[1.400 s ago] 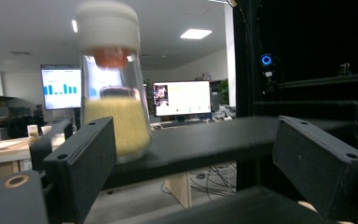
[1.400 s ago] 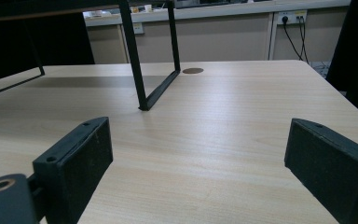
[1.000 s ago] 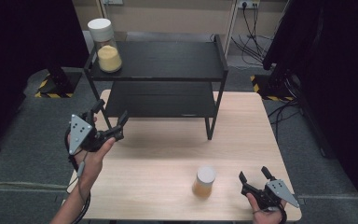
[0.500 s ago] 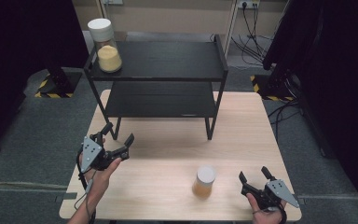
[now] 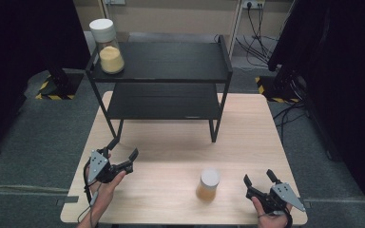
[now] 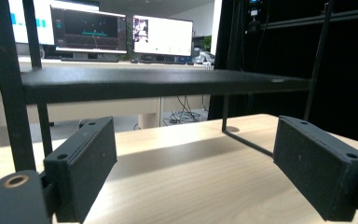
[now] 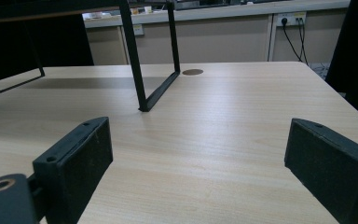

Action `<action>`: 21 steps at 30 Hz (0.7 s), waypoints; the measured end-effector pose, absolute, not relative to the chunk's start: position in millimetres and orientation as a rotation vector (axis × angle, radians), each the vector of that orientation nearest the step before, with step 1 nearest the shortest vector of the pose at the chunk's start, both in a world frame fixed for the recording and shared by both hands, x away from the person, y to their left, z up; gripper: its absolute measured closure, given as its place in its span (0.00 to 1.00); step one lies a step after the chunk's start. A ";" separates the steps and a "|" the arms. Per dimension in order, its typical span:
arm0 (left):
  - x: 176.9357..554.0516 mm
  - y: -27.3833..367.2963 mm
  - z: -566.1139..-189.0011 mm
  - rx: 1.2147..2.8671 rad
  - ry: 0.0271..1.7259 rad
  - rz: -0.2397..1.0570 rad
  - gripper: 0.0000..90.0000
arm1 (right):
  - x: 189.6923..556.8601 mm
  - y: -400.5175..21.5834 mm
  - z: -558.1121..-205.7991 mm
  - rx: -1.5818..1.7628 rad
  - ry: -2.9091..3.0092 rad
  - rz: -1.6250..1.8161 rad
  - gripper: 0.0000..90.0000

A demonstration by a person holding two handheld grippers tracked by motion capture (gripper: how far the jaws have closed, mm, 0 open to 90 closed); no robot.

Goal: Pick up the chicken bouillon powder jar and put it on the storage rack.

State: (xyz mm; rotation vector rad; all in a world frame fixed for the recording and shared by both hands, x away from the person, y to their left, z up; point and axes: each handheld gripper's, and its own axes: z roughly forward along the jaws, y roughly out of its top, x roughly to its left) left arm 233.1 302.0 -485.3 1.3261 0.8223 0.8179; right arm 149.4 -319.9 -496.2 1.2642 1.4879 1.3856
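your pale wooden table point(image 5: 171, 156) carries a black two-tier metal shelf point(image 5: 161, 71). both your left gripper point(image 5: 122, 160) and right gripper point(image 5: 258, 180) rest wide open, empty (seemingly idle); the small white-lidded jar of yellow stuff point(image 5: 208, 184) stands between them, nearer the right.
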 end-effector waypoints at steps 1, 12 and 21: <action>233.2 301.7 -487.3 1.325 0.825 0.815 0.14 | 149.3 -320.0 -496.3 1.264 1.487 1.387 0.09; 236.1 298.3 -508.2 1.363 0.851 0.795 0.14 | 149.3 -320.7 -496.7 1.264 1.486 1.391 0.09; 237.7 299.0 -511.6 1.412 0.863 0.792 0.14 | 149.2 -320.8 -496.8 1.262 1.487 1.392 0.09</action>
